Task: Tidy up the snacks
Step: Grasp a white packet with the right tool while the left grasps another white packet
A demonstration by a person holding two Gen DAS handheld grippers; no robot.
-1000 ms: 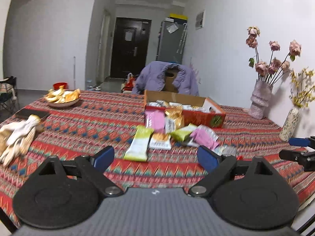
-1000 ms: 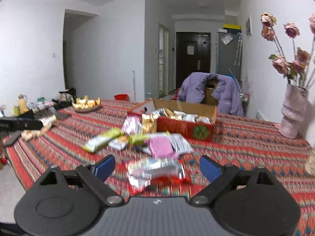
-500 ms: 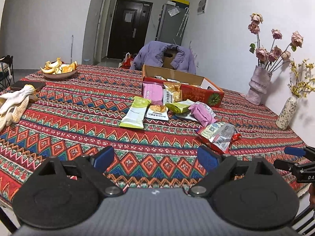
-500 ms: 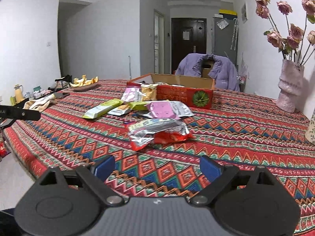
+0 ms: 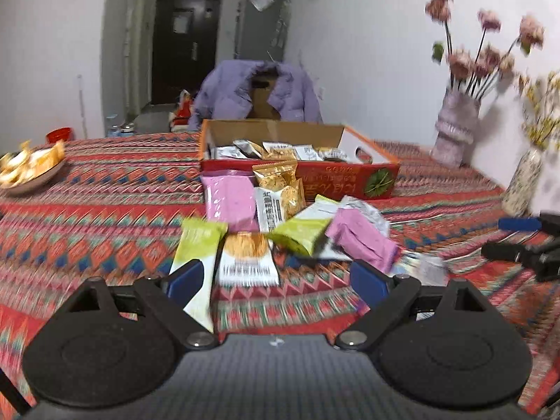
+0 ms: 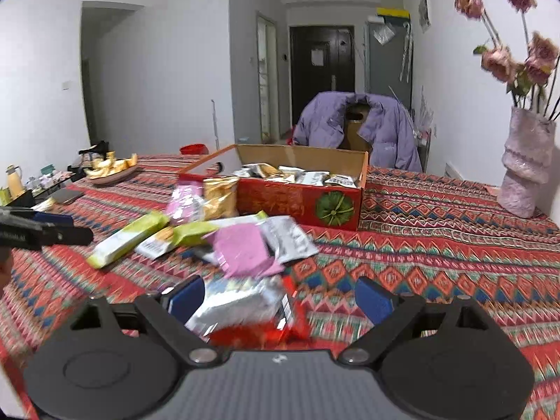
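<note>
At the centre of both views, snack packets [image 5: 245, 210] lie heaped on the patterned surface [image 5: 105, 192] just before the red box [image 5: 343, 180], itself holding packets. Left tongs [image 5: 276, 278] and right tongs [image 6: 280, 297] are both spread wide, pinching nothing.

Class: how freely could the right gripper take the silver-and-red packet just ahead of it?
Probably freely. The right gripper has its jaws open astride the silver-and-red packet, which lies alone on the cloth; the pink packet sits just beyond.
</note>
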